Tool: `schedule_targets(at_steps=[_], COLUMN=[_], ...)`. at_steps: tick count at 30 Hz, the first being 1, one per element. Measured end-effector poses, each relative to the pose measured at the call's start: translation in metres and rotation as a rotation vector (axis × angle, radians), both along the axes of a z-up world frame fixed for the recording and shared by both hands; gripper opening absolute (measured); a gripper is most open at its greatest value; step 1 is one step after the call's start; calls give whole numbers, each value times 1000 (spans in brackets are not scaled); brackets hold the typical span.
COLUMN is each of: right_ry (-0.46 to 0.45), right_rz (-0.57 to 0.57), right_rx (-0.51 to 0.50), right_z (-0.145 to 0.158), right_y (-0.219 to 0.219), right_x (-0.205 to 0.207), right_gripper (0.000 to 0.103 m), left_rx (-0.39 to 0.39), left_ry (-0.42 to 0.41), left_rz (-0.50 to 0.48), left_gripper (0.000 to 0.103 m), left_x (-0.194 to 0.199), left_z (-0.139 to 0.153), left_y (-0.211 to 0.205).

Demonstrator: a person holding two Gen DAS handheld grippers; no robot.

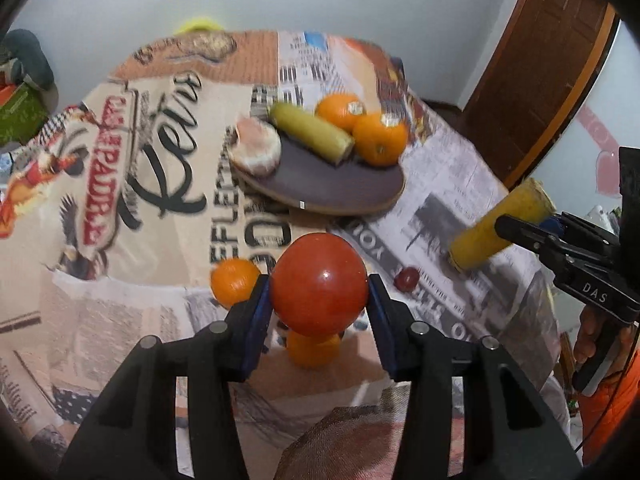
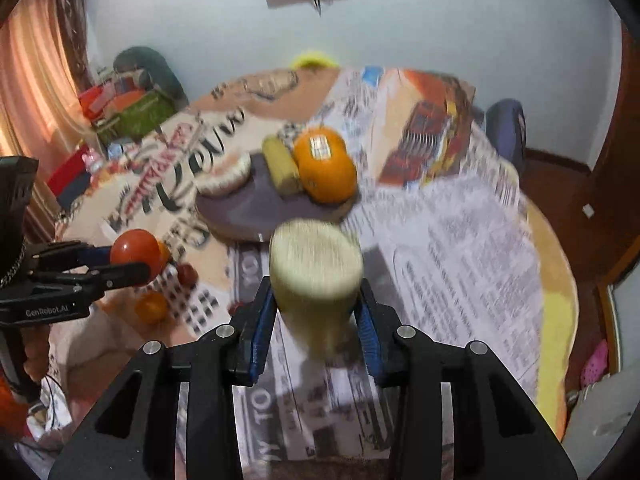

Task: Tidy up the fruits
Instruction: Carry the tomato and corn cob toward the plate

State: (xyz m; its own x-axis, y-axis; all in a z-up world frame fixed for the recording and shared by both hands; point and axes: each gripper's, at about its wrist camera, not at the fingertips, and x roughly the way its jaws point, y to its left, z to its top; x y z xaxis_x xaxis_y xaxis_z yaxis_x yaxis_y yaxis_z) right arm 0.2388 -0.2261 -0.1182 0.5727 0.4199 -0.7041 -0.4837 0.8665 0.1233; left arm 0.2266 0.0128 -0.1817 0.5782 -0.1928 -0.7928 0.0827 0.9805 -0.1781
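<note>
Newspaper-covered table (image 1: pixel 460 184): left gripper (image 1: pixel 320 284) clamps a tomato (image 1: pixel 320 284), right gripper (image 2: pixel 316 300) grips a corn cob (image 2: pixel 316 268); next, probably carry both to the plate (image 1: pixel 332 188).

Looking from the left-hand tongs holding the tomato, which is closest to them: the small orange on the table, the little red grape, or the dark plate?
1. Small orange, just left of the left tongs.
2. Red grape, slightly right.
3. Dark plate, farthest, behind the tomato.

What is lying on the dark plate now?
On the plate lie a peeled pale fruit, a corn cob and two oranges. The front part is bare. What is behind the oranges is covered.
</note>
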Motion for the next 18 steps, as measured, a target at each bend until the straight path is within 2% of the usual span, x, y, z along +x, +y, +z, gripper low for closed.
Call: schedule_targets(at_steps=[7,18], right_ry=[-57,-46], right_rz=[9,47], right_rx=[36,24], right_z=[26,22], right_y=[13,42], right_x=[9,28], right_gripper=[35,35], left_rx=[-2,-5], left_ry=[-71,-100], left_rz=[12,29], left_gripper=[46,46], left_x=[6,36], left_z=[28,34], left_y=[6,16])
